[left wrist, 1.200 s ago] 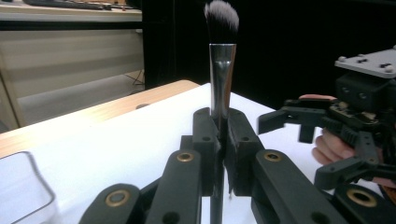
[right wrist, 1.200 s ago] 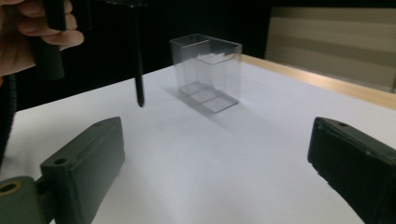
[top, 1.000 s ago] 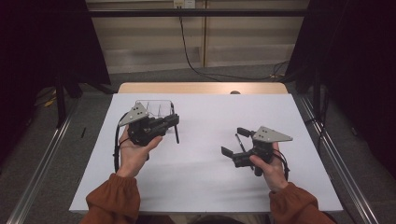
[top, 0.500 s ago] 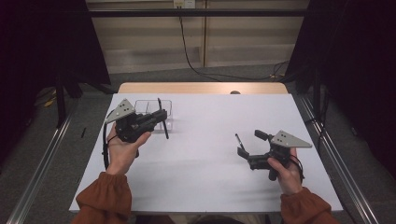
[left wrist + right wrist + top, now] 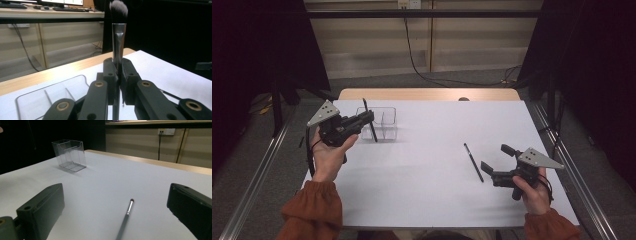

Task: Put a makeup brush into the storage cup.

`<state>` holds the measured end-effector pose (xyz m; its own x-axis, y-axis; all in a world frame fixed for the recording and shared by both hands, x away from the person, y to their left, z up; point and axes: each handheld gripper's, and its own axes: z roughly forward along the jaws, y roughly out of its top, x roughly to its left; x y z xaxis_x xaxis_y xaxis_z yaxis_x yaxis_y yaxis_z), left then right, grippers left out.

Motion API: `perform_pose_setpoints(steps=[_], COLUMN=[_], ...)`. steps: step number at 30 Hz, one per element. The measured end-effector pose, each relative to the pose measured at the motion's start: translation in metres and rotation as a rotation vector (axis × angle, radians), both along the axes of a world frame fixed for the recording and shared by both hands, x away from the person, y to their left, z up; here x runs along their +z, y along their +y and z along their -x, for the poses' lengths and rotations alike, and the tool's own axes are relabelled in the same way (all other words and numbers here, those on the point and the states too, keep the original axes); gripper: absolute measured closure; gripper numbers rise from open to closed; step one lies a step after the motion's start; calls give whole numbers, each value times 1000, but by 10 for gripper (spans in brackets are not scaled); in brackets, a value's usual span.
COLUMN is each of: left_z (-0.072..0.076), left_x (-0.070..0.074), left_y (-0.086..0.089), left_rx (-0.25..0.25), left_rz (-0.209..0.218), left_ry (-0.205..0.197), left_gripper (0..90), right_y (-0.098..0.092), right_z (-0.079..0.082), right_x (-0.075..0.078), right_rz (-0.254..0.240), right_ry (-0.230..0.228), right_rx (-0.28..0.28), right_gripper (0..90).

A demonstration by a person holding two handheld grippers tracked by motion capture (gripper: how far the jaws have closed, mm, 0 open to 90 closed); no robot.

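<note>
No readable text, label, brand, number or sign was visible on any surface, monitor screens at the top of the left gripper view were too blurred to read

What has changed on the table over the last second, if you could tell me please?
The left claw, shut on a makeup brush, moved left and away, up to the clear organizer. The right claw, open, drew right and nearer the person, uncovering a thin brush lying on the white table. The organizer and the grip on the makeup brush stayed the same.
</note>
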<state>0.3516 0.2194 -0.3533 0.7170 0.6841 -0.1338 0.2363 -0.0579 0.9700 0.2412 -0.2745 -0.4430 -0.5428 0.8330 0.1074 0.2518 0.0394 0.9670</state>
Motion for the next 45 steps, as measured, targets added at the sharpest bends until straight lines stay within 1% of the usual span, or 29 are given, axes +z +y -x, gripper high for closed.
perform_pose_setpoints(steps=[2,3,4,7,8,10,11,12,15,18,19,23,24,29,31,34,35,38,39,40,43,44,45], left_z=[-2,-3,-5,-9,-10,-14,-16,-19,-26,-33,-35,-43,-45,-53,-57,-63,-64,-67,-68,-69,-70,-71,-71], left_x=[1,1,1,3,3,5,5,6,8,10,10,14,16,20,20,17,15,10,9,8,6,5,4], left_y=[4,5,7,11,12,13,14,15,19,22,23,24,24,23,24,24,23,21,20,21,20,19,19], left_rx=[9,16,20,41,47,61,68,71,96,124,130,156,160,180,190,203,213,217,216,213,213,213,210], left_rz=[-5,-3,-10,-11,-1,-7,-7,-14,8,14,13,12,4,0,-12,-14,-14,-32,-24,-34,-44,-41,-48], left_ry=[-5,-5,-6,-9,-9,-12,-15,-17,-14,-24,-22,-35,-40,-58,-64,-73,-70,-67,-64,-68,-63,-64,-65], left_gripper=[842,842,842,842,842,842,842,842,842,842,842,842,842,842,842,842,842,842,842,842,842,842,842], right_y=[-3,-3,-5,-8,-9,-11,-12,-12,-12,-12,-12,-12,-12,-12,-12,-12,-11,-11,-11,-11,-11,-11,-12], right_z=[3,5,6,9,10,11,12,13,13,12,13,13,13,13,13,13,13,12,12,13,13,13,13], right_x=[-1,-2,-3,-4,-4,-5,-5,-5,-6,-6,-6,-6,-7,-6,-6,-6,-6,-7,-7,-7,-7,-7,-7], right_rz=[-2,7,12,5,4,10,2,1,1,8,-1,-1,1,-6,-5,-10,-10,-8,-8,-8,-13,-14,-14], right_ry=[13,15,15,23,24,25,27,26,28,26,26,28,31,28,27,27,27,30,31,32,31,33,34], right_rx=[-8,-14,-18,-39,-45,-54,-56,-57,-56,-53,-54,-53,-52,-51,-54,-54,-53,-49,-47,-46,-47,-49,-48], right_gripper=[0,0,0,0,0,0,0,0,0,0,0,0,0,0,0,0,0,0,0,0,0,0,0])
